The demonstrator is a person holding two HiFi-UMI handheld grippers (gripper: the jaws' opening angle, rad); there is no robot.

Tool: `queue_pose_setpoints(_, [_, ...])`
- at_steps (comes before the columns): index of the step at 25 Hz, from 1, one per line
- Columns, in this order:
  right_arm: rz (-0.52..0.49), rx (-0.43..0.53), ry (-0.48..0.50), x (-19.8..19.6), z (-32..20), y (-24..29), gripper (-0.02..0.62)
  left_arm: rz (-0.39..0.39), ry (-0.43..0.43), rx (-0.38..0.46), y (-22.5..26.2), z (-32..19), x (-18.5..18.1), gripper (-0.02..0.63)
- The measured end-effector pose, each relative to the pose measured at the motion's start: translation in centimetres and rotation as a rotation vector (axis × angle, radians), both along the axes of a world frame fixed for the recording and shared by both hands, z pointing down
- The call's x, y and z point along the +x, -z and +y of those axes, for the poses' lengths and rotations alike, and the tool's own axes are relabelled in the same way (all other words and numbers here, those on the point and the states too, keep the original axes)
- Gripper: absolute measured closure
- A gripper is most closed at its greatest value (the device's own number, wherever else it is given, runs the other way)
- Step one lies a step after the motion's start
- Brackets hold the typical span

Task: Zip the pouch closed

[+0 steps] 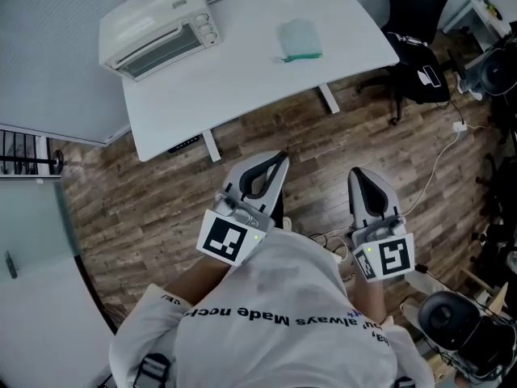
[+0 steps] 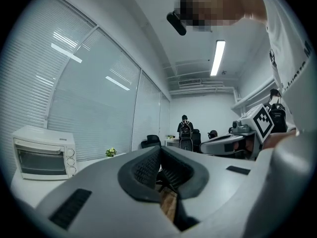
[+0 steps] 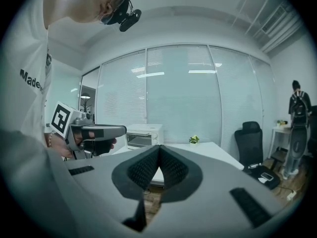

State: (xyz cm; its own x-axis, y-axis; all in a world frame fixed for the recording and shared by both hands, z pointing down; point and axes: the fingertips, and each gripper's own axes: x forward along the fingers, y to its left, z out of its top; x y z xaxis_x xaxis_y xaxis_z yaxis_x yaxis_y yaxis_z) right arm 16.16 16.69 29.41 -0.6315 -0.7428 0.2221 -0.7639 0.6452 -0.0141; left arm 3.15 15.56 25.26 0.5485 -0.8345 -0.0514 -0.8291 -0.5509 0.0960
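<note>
pouch (image 1: 299, 39) lies flat on the white surface (image 1: 242, 79), contents unclear
left gripper (image 1: 280, 158) and right gripper (image 1: 358, 174) hang over the floor (image 1: 161, 208), fingers closed together, holding nothing.

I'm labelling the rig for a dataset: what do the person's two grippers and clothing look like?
Left gripper and right gripper are light grey shells with black ribbed pads. Each carries a cube of black-and-white square markers with a small green light. The person wears a white T-shirt with black lettering.
</note>
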Motion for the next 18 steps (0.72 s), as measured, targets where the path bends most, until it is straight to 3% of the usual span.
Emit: queue_pose_setpoints(18, [0.035,0.007,0.059,-8.1,-15.4,1.2,0.588,0.025,0.054,0.014,0.6,-15.0,-8.4,0.584])
